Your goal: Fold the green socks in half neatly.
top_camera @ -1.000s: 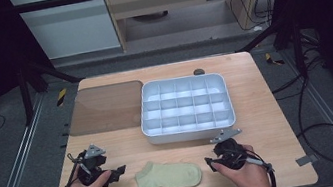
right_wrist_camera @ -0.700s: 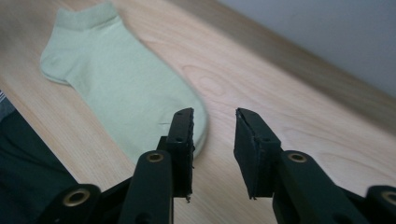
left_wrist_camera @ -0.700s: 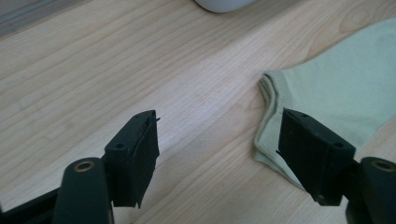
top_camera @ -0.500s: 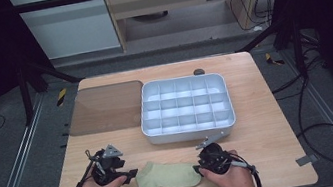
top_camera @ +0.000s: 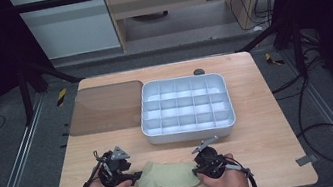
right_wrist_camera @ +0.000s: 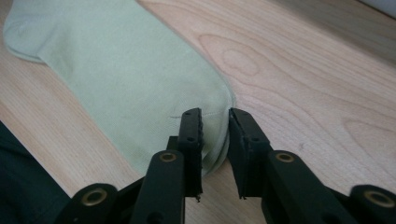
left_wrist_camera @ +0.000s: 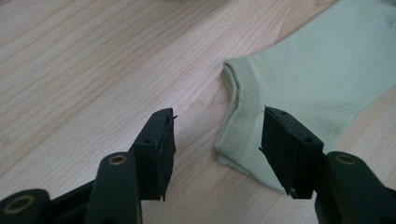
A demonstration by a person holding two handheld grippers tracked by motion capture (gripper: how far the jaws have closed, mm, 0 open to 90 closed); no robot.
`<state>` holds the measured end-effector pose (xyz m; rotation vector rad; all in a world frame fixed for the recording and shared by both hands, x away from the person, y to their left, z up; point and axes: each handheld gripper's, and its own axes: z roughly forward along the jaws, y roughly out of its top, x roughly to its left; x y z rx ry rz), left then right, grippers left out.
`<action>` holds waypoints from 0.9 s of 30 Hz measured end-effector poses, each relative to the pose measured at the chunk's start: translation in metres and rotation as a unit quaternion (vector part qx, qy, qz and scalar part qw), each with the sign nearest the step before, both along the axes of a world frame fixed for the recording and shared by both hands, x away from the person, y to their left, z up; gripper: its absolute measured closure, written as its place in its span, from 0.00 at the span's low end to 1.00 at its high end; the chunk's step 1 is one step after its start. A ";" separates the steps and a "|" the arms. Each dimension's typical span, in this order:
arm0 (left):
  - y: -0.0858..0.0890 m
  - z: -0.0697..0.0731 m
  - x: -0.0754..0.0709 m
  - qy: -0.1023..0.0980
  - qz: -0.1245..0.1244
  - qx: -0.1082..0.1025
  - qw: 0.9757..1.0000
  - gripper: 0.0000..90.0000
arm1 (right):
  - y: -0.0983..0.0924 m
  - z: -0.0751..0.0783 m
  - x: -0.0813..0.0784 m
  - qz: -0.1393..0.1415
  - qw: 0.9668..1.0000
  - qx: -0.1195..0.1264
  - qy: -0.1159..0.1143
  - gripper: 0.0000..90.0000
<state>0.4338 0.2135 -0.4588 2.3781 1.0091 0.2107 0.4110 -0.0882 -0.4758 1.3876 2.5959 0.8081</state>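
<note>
high view: sock (top_camera: 170, 175) between both hand-held grippers, left (top_camera: 135, 178) open, right (top_camera: 196, 173) nearly closed

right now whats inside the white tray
The white tray is split into a grid of small compartments, and those facing the high view look empty. The near wall hides the floor of the front row, so that strip cannot be checked.

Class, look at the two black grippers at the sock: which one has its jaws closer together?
The right gripper, nearly pinching the pale green sock's toe; the left gripper gapes wider around the cuff.
</note>
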 end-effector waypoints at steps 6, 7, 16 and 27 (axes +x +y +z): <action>-0.006 -0.003 0.002 0.005 -0.011 0.018 1.000 0.59 | 0.001 0.001 -0.002 0.008 1.000 -0.004 -0.008 0.94; -0.007 -0.004 0.002 0.006 -0.013 0.022 1.000 0.61 | 0.001 0.001 -0.002 0.010 1.000 -0.006 -0.009 0.94; -0.008 -0.007 -0.001 0.023 -0.029 0.037 0.999 0.69 | 0.002 0.003 -0.002 0.012 1.000 -0.008 -0.013 0.89; -0.007 -0.012 -0.004 0.036 -0.031 0.039 0.998 0.74 | 0.004 0.007 -0.010 0.012 1.000 -0.003 -0.017 0.76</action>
